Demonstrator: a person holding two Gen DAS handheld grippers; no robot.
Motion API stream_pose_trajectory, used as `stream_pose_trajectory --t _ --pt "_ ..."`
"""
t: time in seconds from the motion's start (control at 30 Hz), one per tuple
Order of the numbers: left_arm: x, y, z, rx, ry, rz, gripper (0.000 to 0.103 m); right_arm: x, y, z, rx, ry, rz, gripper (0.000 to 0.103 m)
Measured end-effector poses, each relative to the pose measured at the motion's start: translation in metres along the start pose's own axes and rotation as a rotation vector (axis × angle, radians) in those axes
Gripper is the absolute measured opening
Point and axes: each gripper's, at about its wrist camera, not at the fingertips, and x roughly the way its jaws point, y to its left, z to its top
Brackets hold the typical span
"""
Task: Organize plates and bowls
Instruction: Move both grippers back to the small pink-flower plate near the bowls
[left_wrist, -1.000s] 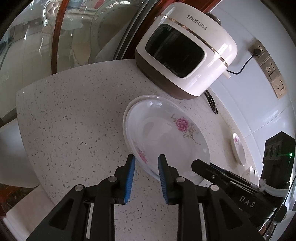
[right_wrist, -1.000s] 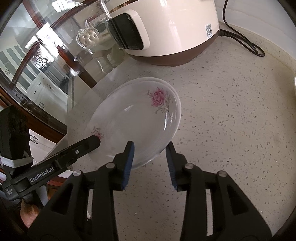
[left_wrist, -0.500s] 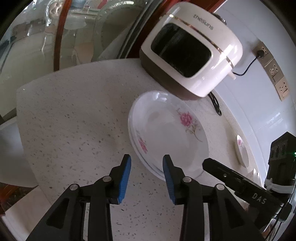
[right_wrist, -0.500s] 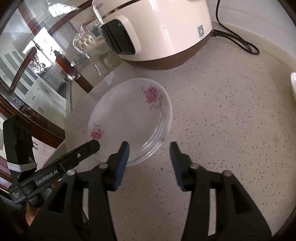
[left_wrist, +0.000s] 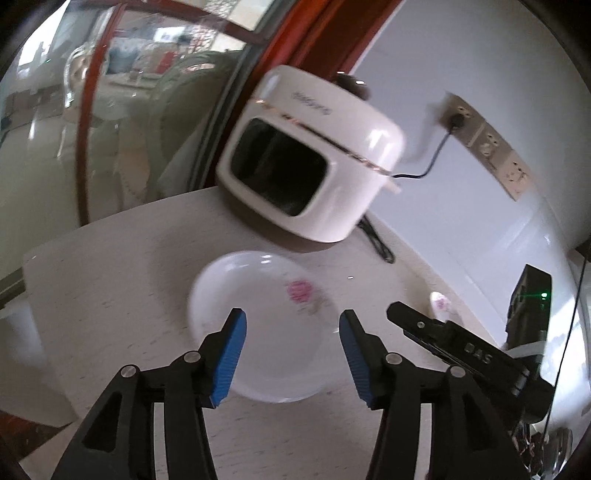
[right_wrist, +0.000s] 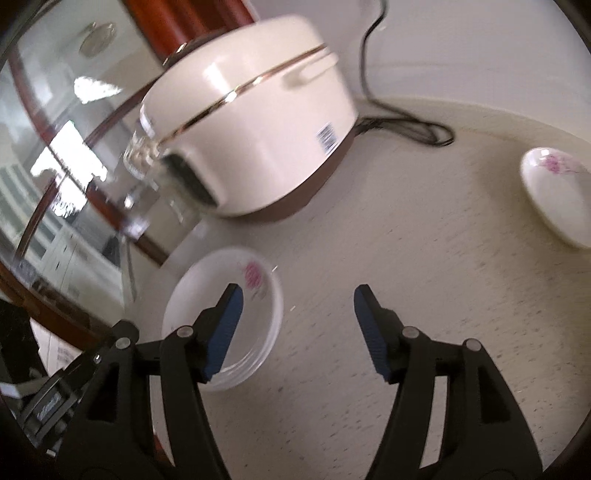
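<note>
There are two grippers, and both are spread wide with nothing between their blue pads. On the speckled counter (left_wrist: 110, 280) sits one stack of plates (left_wrist: 266, 332) with pink flowers; the right view shows a few rims at its edge, but the blur hides how many. The stack lies in front of one white cooker (left_wrist: 310, 158), close to the counter's left edge.

In the left view, the left gripper (left_wrist: 291, 343) hangs over the stack, so the plates show between its pads. To its right, the right gripper's black finger (left_wrist: 443, 336) pokes in. Past it a small dish (left_wrist: 441, 304) peeks out, mostly hidden. This view alone shows the wall sockets (left_wrist: 487, 140) with one plug in.

In the right view, the stack (right_wrist: 229, 314) lies left of the right gripper (right_wrist: 295, 325), partly behind its left pad. Only bare counter lies between the pads. Far right, the small flowered dish (right_wrist: 554, 195) shows fully, well apart from the stack.
</note>
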Motion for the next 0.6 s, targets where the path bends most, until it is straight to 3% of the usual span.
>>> stream_pose_trajectory --t 0.23,0.33,0.6 --pt "0.003 -0.046 0.018 0.075 -0.013 -0.085 0.058 -0.033 0.000 0.021 0.053 -0.027 -0.076 0.066" --pt "0.002 -0.073 0.026 0.119 -0.036 -0.130 0.064 -0.058 -0.007 0.033 0.054 -0.057 -0.133 0.074" --pt "0.020 -0.131 0.040 0.158 -0.013 -0.225 0.066 -0.103 -0.081 0.046 0.136 -0.037 -0.292 0.075"
